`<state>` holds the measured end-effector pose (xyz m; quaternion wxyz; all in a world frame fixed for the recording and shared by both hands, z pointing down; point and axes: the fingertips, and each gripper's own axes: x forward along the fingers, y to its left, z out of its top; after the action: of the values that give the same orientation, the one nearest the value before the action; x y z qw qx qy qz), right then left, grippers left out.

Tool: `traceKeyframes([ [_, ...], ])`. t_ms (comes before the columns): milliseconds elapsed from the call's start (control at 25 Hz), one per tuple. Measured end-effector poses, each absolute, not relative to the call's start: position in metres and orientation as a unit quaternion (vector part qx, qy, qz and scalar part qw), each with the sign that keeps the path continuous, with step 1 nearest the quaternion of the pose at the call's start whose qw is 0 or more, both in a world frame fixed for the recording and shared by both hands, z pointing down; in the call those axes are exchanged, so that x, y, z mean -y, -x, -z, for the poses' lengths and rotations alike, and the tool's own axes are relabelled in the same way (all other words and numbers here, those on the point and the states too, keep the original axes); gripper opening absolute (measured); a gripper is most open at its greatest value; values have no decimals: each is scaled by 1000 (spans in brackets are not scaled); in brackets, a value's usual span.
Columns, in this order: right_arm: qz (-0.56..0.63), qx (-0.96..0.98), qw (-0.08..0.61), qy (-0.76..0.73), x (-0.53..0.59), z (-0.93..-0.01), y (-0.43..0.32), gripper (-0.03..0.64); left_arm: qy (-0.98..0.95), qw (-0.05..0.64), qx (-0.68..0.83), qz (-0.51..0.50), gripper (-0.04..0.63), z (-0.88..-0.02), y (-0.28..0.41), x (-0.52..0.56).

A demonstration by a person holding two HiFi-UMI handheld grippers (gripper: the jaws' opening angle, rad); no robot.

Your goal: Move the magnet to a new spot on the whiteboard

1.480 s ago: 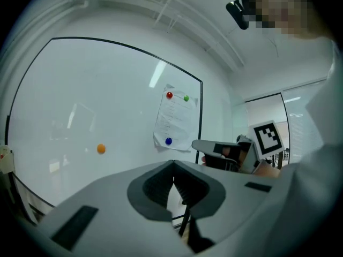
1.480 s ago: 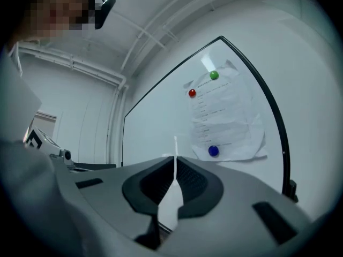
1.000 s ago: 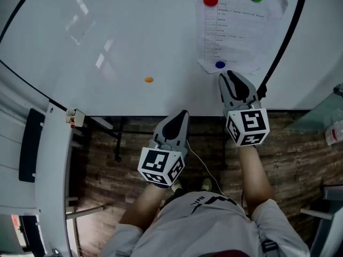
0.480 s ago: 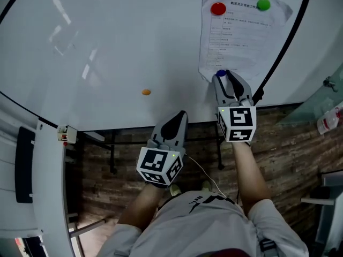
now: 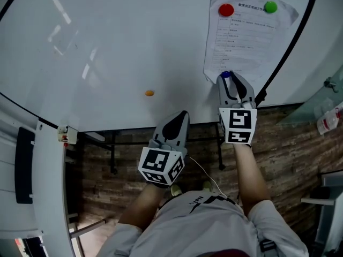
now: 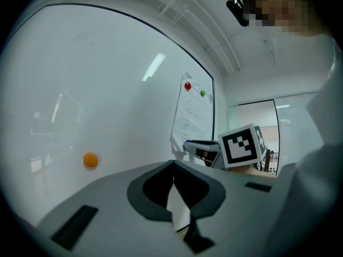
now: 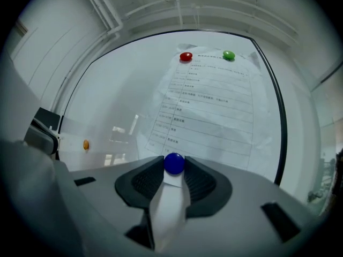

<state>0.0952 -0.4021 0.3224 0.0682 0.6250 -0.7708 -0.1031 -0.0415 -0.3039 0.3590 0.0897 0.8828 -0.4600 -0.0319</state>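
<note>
Blue magnet (image 7: 173, 164) on sheet (image 7: 214, 98); right tool (image 7: 174, 171) just closing onto it; left tool (image 6: 172, 166) closed.

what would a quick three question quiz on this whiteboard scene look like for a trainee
1. Which colour of magnet stands between the tips of the right tongs? A yellow, B blue, C black.
2. True or false: the orange magnet pins down the printed sheet.
3. How many magnets sit along the sheet's top edge?
Key: 1 B, the blue magnet. 2 False; it sits on bare whiteboard, apart from the sheet. 3 Two, the red magnet and the green magnet.
</note>
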Motion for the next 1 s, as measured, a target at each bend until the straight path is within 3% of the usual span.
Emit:
traceKeyframes([
  [1000,73,823,24,-563,324,-305,-86,127,-891,84,444,51,12,-341,15,274],
])
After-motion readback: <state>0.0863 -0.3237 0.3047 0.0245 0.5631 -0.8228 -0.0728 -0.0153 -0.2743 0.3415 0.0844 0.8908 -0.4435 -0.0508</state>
